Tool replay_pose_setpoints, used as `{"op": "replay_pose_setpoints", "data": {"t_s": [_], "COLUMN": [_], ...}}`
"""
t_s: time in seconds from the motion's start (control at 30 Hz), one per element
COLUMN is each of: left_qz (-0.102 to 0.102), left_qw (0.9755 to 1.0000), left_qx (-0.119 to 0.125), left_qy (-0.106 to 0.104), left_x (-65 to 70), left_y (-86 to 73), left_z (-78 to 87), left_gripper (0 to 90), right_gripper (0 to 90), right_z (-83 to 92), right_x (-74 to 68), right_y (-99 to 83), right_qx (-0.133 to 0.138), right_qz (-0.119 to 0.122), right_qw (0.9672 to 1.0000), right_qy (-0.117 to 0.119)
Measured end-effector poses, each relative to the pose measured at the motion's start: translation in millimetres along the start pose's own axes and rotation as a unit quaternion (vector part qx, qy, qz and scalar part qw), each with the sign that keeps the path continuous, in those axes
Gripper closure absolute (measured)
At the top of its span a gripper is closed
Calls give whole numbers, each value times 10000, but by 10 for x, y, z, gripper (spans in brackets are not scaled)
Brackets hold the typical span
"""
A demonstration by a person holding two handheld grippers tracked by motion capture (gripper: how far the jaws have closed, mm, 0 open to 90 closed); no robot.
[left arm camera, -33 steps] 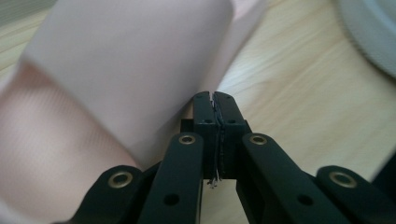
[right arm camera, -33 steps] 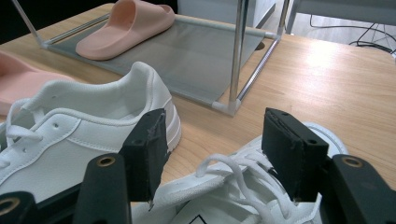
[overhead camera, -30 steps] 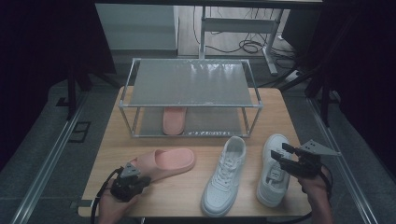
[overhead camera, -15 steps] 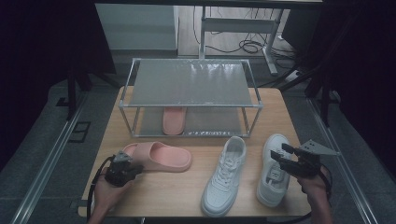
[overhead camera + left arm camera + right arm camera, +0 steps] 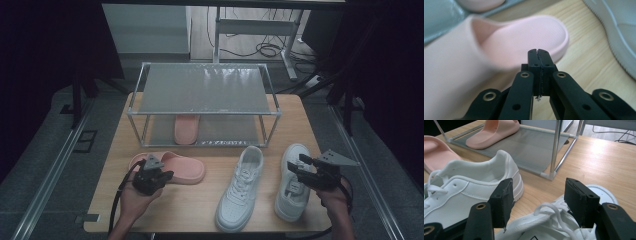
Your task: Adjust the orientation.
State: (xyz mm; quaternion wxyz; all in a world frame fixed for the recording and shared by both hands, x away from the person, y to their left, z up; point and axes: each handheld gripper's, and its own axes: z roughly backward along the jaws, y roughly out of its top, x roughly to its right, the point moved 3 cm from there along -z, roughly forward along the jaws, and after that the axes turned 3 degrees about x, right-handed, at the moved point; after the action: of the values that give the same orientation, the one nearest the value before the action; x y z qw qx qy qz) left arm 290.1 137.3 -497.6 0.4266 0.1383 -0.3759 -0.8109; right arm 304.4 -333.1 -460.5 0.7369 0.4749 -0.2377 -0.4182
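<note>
Left tool [image 5: 539, 53] shut, over pink slide [image 5: 506, 47]

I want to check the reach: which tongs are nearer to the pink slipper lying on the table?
Left. The left tongs are shut, right at the pink slipper. The right tongs hover open over a white sneaker, far from it.

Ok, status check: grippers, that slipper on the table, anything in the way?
Left gripper shut, empty, over pink slipper. Right gripper open above right sneaker. Second slipper on rack's lower shelf; path looks clear.
</note>
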Motion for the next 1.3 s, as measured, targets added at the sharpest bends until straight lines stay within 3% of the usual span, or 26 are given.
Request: {"op": "replay_pose_setpoints", "data": {"t_s": [0.07, 0.17, 0.3, 0.77, 1.3], "left_qz": [-25, 122, 158, 309, 231], "left_qw": [10000, 9998, 9997, 9983, 9979], "left_qx": [-16, 28, -18, -247, -347], "left_qy": [88, 141, 172, 417, 493], "left_x": [3, -58, -76, -208, -178], "left_y": [90, 206, 255, 77, -16], "left_z": [-53, -101, -173, -265, -205], "left_gripper": [900, 900, 900, 900, 900], "right_gripper": [409, 409, 409, 409, 408], "right_z": [3, 21, 36, 18, 40], "right_x": [20, 34, 37, 26, 31], "right_y": [-7, -6, 7, 0, 7], "right_qx": [1, 12, 62, 29, 45], "right_qz": [-18, -32, -29, -21, -22], "right_qw": [10000, 10000, 10000, 10000, 10000], "right_qy": [-22, -36, -42, -38, -42]}}
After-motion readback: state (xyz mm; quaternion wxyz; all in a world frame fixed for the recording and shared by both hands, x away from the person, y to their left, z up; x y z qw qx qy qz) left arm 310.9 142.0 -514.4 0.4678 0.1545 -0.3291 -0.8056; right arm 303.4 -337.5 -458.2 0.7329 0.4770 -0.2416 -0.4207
